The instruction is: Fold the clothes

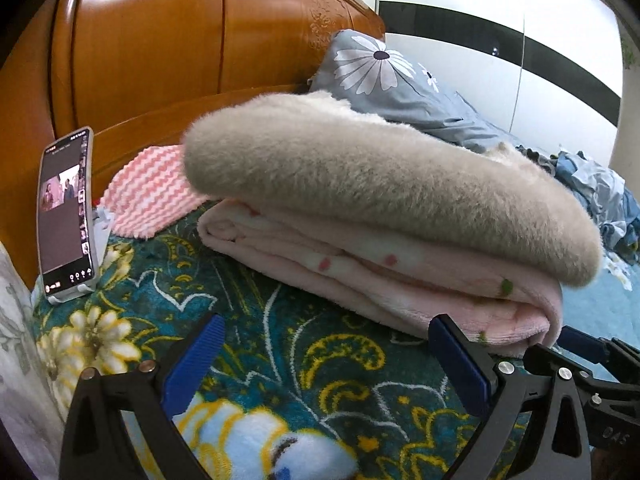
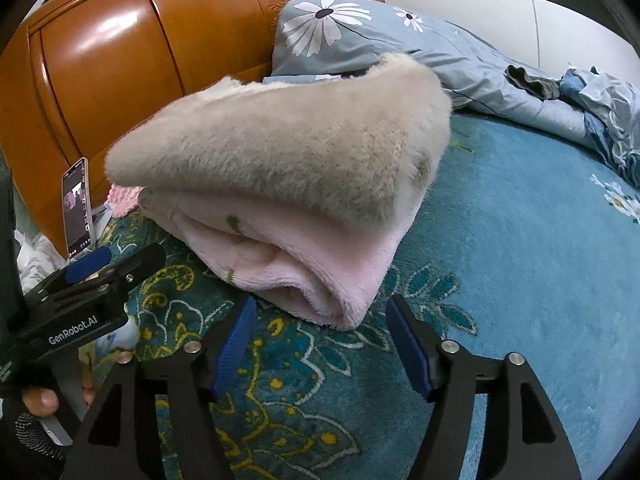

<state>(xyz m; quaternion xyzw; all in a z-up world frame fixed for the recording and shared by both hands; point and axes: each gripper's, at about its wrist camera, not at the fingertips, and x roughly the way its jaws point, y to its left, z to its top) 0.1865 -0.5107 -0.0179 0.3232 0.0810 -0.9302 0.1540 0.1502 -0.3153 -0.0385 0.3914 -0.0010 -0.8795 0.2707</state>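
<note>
A folded fuzzy beige garment (image 1: 380, 184) lies on top of a folded pink fleece garment (image 1: 400, 280) on the teal floral bedspread (image 1: 256, 344). The same stack shows in the right wrist view, beige (image 2: 280, 152) over pink (image 2: 304, 256). My left gripper (image 1: 328, 340) is open and empty, just in front of the stack's near edge. My right gripper (image 2: 320, 320) is open and empty, its jaws standing either side of the pink garment's near corner without touching it. The left gripper (image 2: 96, 264) also shows at the left of the right wrist view.
A phone (image 1: 68, 216) leans upright against the wooden headboard (image 1: 160, 40). A pink-and-white striped cloth (image 1: 148, 196) lies behind the stack. A grey flowered pillow (image 2: 340, 36) and crumpled blue clothes (image 2: 600, 112) lie at the back right.
</note>
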